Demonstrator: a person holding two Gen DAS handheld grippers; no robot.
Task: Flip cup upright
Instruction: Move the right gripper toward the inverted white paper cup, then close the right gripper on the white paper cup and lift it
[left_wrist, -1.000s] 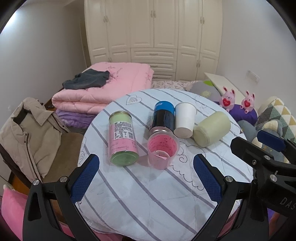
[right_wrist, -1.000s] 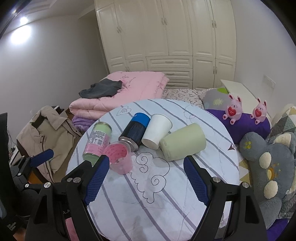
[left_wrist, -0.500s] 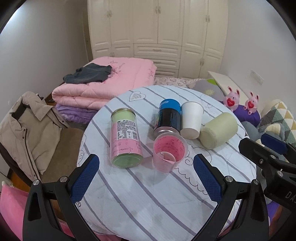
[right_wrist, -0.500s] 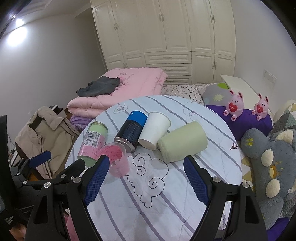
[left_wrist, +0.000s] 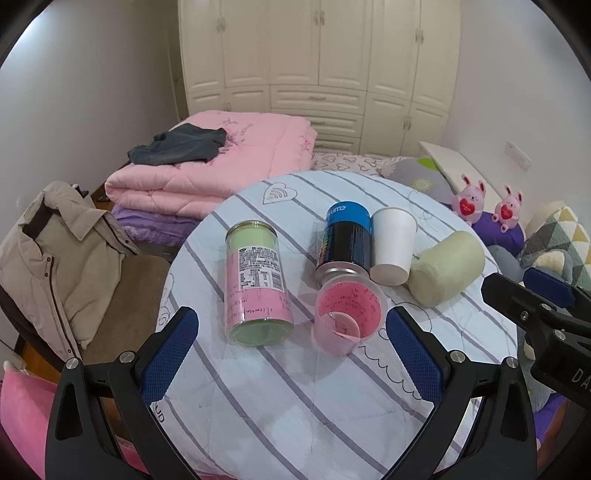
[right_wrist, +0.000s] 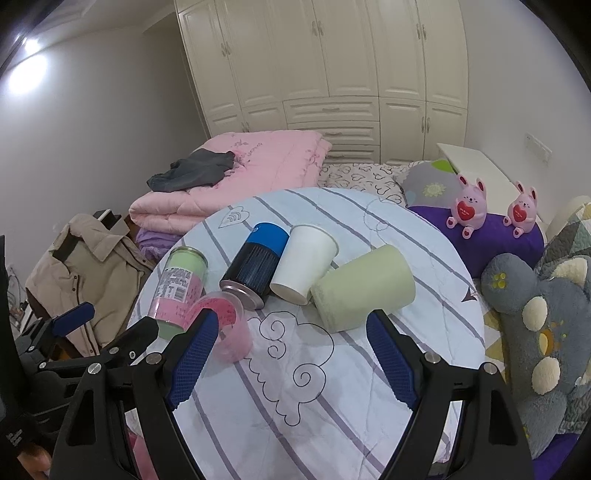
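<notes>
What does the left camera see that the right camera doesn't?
Only the left camera looks straight into the pink cup, showing its open mouth and inside. Only the right camera shows the big grey plush toy beside the table. Both show the striped table with the pink cup, the tall jar, the blue can, the white paper cup and the pale green cup all lying on their sides, and both grippers open and empty.

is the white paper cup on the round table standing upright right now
No, the white paper cup lies on its side on the striped round table, between the blue-capped black can and the pale green cup.
</notes>
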